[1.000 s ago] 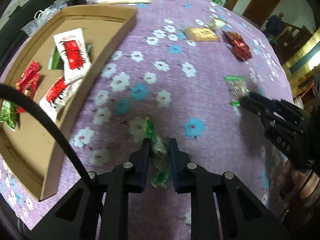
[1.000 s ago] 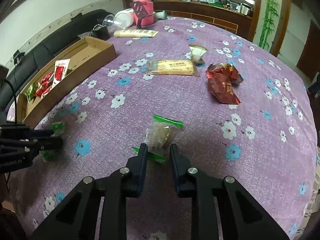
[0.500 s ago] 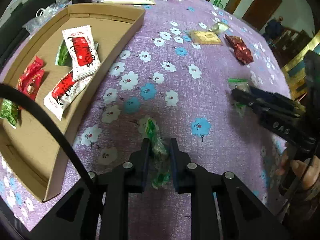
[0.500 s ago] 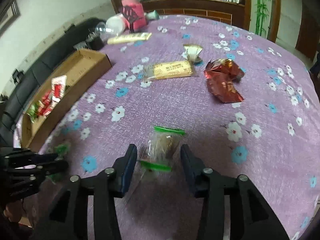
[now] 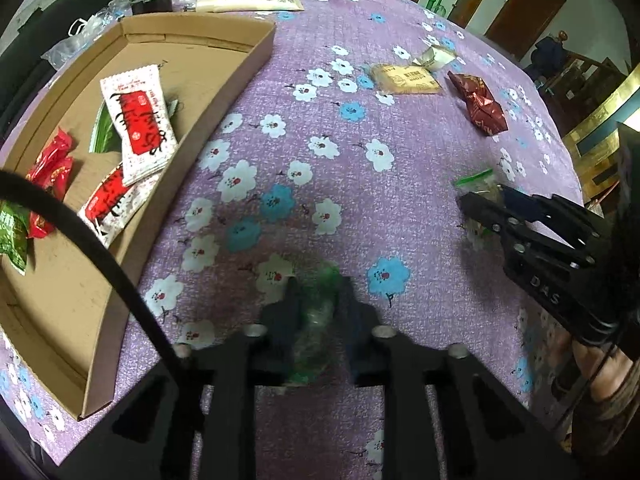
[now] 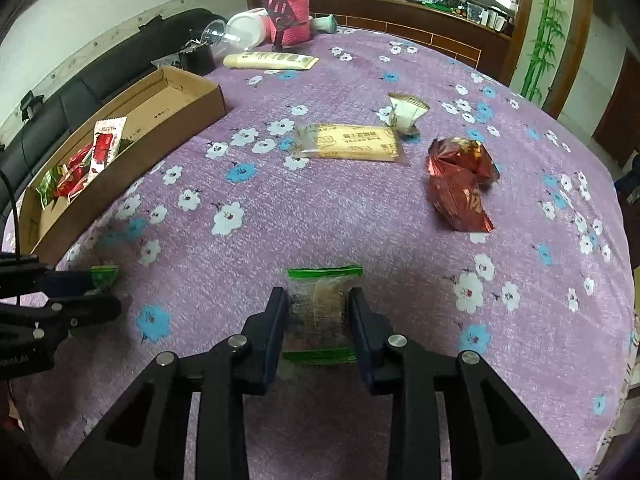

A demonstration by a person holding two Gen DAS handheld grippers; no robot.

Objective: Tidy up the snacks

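In the left wrist view my left gripper (image 5: pixel 319 292) is closing on a green-wrapped snack (image 5: pixel 320 312), its pads pressing both sides just above the purple flowered cloth. The right wrist view also shows this gripper (image 6: pixel 108 290) at the far left. My right gripper (image 6: pixel 318 300) is closing on a clear packet with green ends (image 6: pixel 320 320) that lies flat on the cloth, and its pads touch both long sides. A cardboard tray (image 5: pixel 248 64) on the left holds red-and-white packets (image 5: pixel 138 120), red candies (image 5: pixel 52 164) and a green packet (image 5: pixel 12 232).
Further back on the cloth lie a tan biscuit packet (image 6: pixel 348 142), a small white packet (image 6: pixel 404 114) and a red foil bag (image 6: pixel 460 184). A cream tube (image 6: pixel 268 60), a pink jar (image 6: pixel 288 12) and cups stand at the far edge. A black sofa runs behind the tray.
My right gripper went from shut behind the clear packet to open around it, then closed onto its sides. My left gripper kept its hold on the green snack.
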